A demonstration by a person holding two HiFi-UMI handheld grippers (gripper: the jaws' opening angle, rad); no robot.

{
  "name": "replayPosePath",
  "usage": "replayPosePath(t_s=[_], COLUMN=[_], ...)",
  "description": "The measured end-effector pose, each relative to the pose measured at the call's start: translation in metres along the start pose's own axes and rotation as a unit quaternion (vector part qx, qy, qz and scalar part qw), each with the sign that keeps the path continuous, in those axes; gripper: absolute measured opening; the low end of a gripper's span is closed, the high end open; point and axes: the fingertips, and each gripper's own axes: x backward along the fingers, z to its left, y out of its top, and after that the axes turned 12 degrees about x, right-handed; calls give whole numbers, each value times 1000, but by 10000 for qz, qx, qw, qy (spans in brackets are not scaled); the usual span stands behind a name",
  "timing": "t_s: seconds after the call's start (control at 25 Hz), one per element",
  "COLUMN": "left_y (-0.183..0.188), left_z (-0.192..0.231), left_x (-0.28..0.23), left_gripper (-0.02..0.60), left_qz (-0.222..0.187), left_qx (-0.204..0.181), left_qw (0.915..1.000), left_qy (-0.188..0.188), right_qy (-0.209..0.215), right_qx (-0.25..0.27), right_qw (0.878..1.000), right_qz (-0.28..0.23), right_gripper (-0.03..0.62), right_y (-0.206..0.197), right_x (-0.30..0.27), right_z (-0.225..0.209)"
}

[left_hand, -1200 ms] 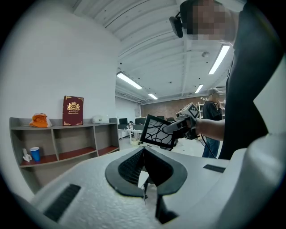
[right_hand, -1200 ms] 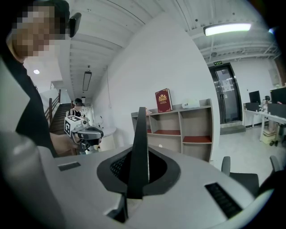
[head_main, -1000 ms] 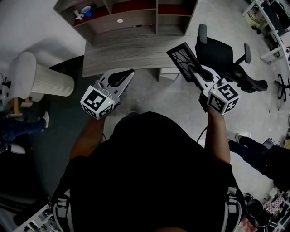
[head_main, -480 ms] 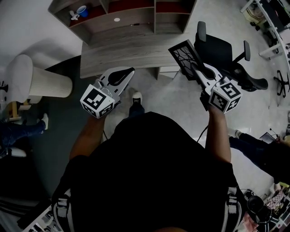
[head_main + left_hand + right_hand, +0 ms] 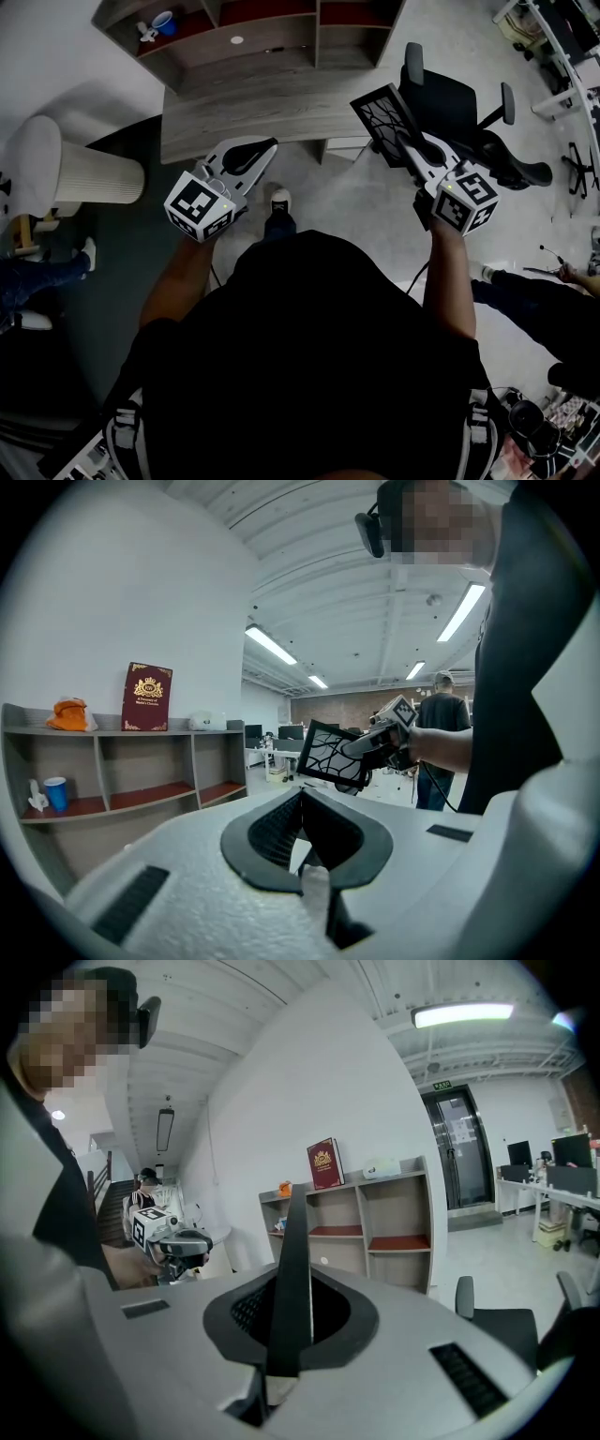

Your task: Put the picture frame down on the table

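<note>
The picture frame [image 5: 380,120] is held in the air off the table's [image 5: 234,117] right front corner. Its lower edge is clamped in the right gripper [image 5: 410,148] and hidden there. The left gripper [image 5: 269,148], jaws together and empty, hovers by the table's front edge.

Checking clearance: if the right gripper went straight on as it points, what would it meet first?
Likely the shelf unit beyond the table, the picture frame it holds touching first; depth is unclear.
</note>
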Motion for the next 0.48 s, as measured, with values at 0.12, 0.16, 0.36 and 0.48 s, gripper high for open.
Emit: replayPosePath(t_s=[0.12, 0.16, 0.36, 0.48], left_y=[-2, -1, -2, -4], left_z=[0, 2, 7, 15], left_x=[-3, -4, -10, -13], left_gripper=[18, 18, 18, 18], left_qz=[22, 20, 20, 56], left_qx=[-26, -27, -29, -21], left_qw=[10000, 10000, 9999, 9998], left_qy=[-58, -70, -151, -187], right_qy=[-35, -36, -64, -112], right_qx=[-18, -21, -61, -83], right_qw=[10000, 10000, 9999, 9999], right_qz=[-15, -5, 57, 57], right_gripper=[17, 17, 17, 17], right_y=[-1, -1, -6, -6], right_x=[0, -1, -6, -12], right_z=[-1, -1, -4, -9])
